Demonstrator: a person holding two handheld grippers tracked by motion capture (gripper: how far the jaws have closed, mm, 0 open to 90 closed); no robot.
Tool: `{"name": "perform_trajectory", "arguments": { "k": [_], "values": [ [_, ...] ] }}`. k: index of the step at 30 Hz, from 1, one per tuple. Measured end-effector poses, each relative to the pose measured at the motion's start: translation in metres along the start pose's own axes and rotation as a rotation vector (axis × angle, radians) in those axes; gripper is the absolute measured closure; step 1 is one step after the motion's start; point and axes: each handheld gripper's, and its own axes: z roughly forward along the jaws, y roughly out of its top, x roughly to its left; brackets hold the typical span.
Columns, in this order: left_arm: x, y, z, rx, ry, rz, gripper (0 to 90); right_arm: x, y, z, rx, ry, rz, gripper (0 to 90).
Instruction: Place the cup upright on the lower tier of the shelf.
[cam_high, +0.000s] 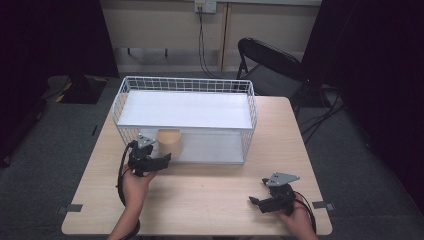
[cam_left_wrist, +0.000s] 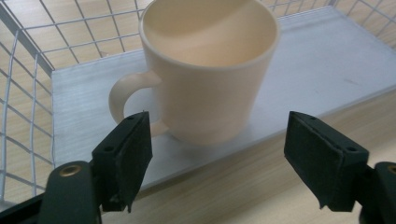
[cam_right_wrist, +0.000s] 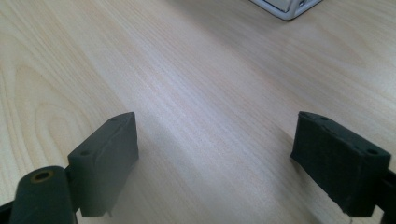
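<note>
Left gripper (cam_high: 161, 161) poised wide open at a cream mug (cam_high: 170, 142) on the lower shelf (cam_high: 215, 150) of a white wire rack (cam_high: 252, 107).

The mug looks ceramic: stiff, fairly heavy, smooth enough to slip, and breakable if knocked against the wire. I judge the safest hold is across the body low down, clear of the handle (cam_left_wrist: 126, 93), or pinching the rim wall. The left gripper view shows the handle turned to that view's left and the mug upright, empty, near the shelf's front edge; the high view cannot. The right gripper (cam_high: 256, 200), also wide open and holding nothing, rests over bare table (cam_high: 210, 195).
</note>
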Motion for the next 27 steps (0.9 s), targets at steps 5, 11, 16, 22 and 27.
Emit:
{"name": "perform_trajectory", "arguments": {
  "k": [5, 11, 16, 22, 27],
  "values": [
    [-0.001, -0.002, -0.005, -0.001, -0.022, 0.02, 20.7, 0.0, 0.0, 0.0, -0.002, 0.001, -0.001, 13.6],
    [0.003, -0.005, -0.012, -0.013, -0.041, 0.011, 19.8, 0.0, -0.001, 0.0, -0.002, 0.0, -0.001, 13.6],
    [0.008, -0.007, -0.017, -0.021, -0.053, -0.001, 19.5, 0.0, -0.001, 0.0, -0.002, 0.0, -0.001, 13.6],
    [0.01, -0.009, -0.023, -0.03, -0.055, -0.003, 18.1, 0.0, -0.001, 0.0, -0.002, 0.0, 0.001, 13.6],
    [0.012, -0.011, -0.027, -0.04, -0.062, 0.009, 17.7, 0.0, -0.001, 0.0, -0.002, 0.0, 0.001, 13.6]
  ]
}}
